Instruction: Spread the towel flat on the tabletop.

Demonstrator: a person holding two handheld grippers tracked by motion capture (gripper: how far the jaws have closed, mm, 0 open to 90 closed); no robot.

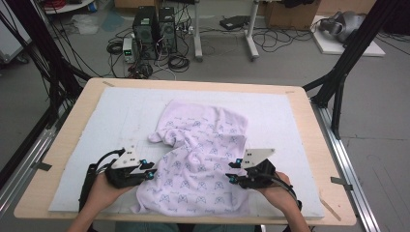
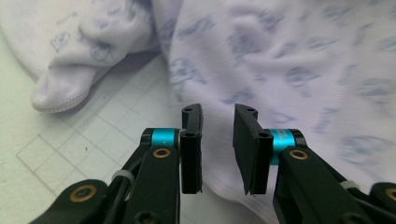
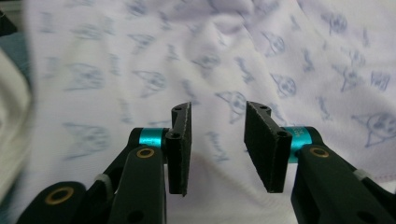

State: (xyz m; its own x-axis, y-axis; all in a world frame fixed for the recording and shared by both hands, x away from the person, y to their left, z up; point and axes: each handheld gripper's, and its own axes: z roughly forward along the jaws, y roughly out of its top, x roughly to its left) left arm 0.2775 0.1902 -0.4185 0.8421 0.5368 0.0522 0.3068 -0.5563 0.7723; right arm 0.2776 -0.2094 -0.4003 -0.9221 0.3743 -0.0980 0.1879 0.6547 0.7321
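A pale lilac garment [image 1: 196,162] printed with small blue figures lies crumpled on the white mat [image 1: 290,121], its lower part spread toward the near edge. My left gripper [image 1: 151,173] sits at the garment's left edge, open, with cloth [image 2: 280,70] lying under and ahead of its jaws and a ribbed cuff [image 2: 60,93] off to the left. My right gripper [image 1: 231,173] is at the garment's right side, open, its jaws just above the printed fabric [image 3: 140,70]. Nothing is pinched between either pair of jaws. My left gripper [image 2: 217,116] and right gripper [image 3: 217,114] point inward at the cloth.
The mat covers a wooden table [image 1: 314,121] with bare wood borders. Black frame struts [image 1: 338,77] rise at both far sides. On the floor behind stand computer towers [image 1: 154,31] with tangled cables and a white stand [image 1: 251,38].
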